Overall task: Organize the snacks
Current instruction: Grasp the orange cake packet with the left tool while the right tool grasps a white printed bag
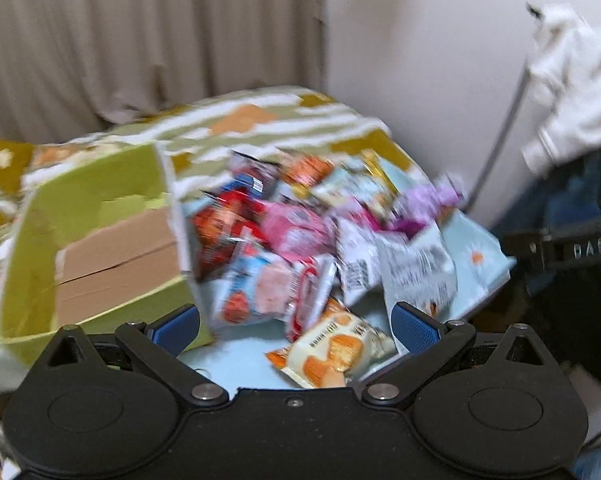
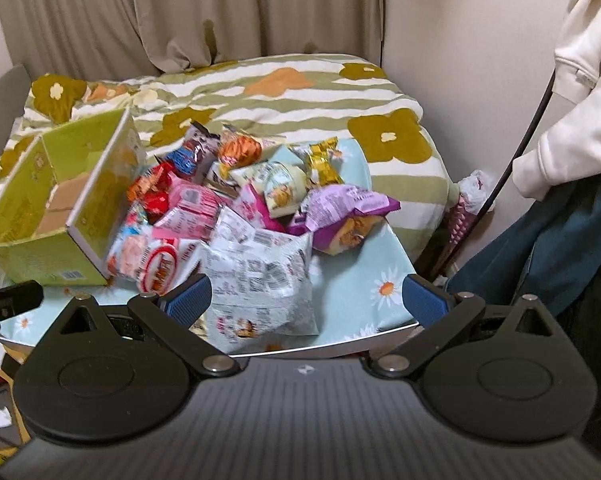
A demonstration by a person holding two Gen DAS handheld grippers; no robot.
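Note:
A pile of snack packets (image 2: 236,208) lies on a small table with a light-blue daisy cloth (image 2: 364,276). An open green cardboard box (image 2: 56,216) stands at its left, empty inside. In the left wrist view the pile (image 1: 300,232) is blurred, with the box (image 1: 100,240) to its left. My left gripper (image 1: 296,324) is open and empty, with an orange-and-white packet (image 1: 332,352) between its fingers. My right gripper (image 2: 306,300) is open and empty over a large white packet (image 2: 260,276) at the table's front edge.
A bed with a striped flowered duvet (image 2: 284,92) lies behind the table, with curtains (image 2: 180,8) beyond. A white hoodie (image 2: 584,68) and dark clothes (image 2: 560,236) hang at the right. The left gripper's body (image 2: 4,300) shows at the left edge.

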